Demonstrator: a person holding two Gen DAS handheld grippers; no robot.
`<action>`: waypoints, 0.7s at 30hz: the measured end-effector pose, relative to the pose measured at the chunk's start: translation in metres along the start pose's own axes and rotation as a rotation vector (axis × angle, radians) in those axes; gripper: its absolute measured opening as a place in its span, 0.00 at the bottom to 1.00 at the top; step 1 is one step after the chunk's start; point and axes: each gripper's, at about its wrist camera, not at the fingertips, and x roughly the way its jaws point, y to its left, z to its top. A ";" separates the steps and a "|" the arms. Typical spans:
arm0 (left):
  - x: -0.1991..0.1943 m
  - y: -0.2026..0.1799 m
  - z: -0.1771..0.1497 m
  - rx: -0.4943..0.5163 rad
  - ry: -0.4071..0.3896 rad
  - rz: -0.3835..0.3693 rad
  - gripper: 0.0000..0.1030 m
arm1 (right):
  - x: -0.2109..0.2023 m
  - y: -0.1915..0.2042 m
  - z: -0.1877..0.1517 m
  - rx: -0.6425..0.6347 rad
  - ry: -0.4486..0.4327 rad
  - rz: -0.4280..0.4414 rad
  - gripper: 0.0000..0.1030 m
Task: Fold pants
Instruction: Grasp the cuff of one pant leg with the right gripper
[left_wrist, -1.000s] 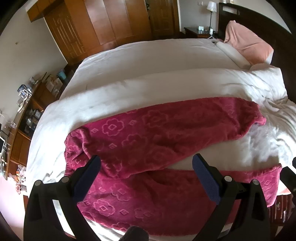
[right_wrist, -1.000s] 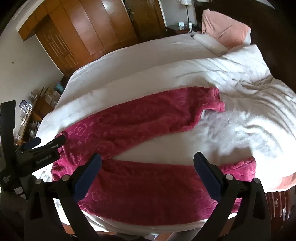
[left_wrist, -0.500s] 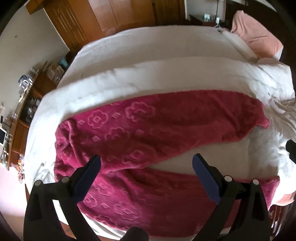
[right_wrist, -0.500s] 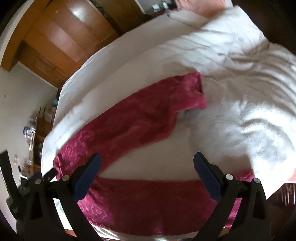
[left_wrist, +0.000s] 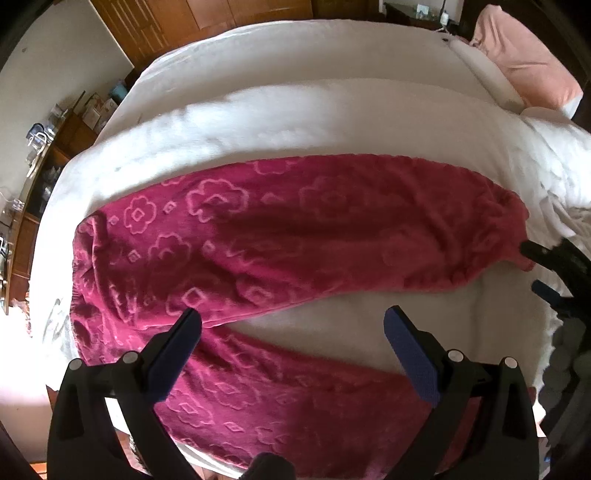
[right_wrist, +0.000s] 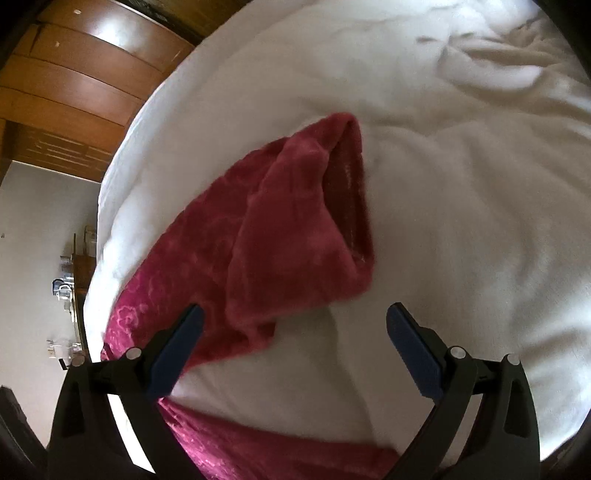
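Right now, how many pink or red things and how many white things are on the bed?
Red: 1, the pants.
Pink: 1, the pillow.
White: 2, the fluffy blanket and the bolster.
Total: 4.

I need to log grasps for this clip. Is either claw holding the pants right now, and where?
Nothing is held. Both the left claw and right claw are open above the pants.
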 end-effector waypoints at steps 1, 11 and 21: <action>0.003 -0.005 0.001 -0.001 0.006 -0.001 0.95 | 0.006 -0.001 0.004 0.005 0.012 0.012 0.97; 0.039 -0.037 0.018 0.003 0.053 -0.026 0.95 | 0.001 -0.006 0.027 -0.066 -0.042 -0.052 0.25; 0.084 -0.074 0.031 0.078 0.100 -0.092 0.95 | -0.016 -0.047 0.019 -0.092 -0.041 -0.146 0.24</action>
